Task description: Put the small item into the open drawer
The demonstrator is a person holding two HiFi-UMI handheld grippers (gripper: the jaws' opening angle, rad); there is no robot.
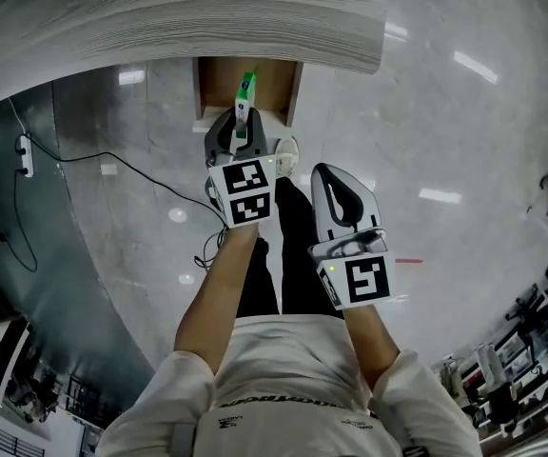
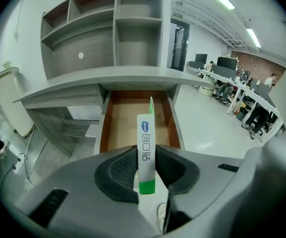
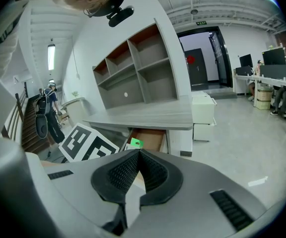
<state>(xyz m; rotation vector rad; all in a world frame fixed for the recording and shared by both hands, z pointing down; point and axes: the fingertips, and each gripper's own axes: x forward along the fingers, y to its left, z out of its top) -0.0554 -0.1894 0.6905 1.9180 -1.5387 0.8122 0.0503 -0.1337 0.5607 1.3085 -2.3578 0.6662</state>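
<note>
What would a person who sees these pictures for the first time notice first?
The left gripper holds a slim white and green box upright between its jaws, aimed at the open drawer under the grey desk. The right gripper hangs beside it, shut and empty.

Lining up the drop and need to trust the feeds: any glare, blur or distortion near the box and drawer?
Head view: bright streaks glare on the glossy floor, not the drawer; the desk edge bows. Left gripper view: box and drawer sharp, evenly lit, corners black. Right gripper view: heavy fisheye bending, no blur.
</note>
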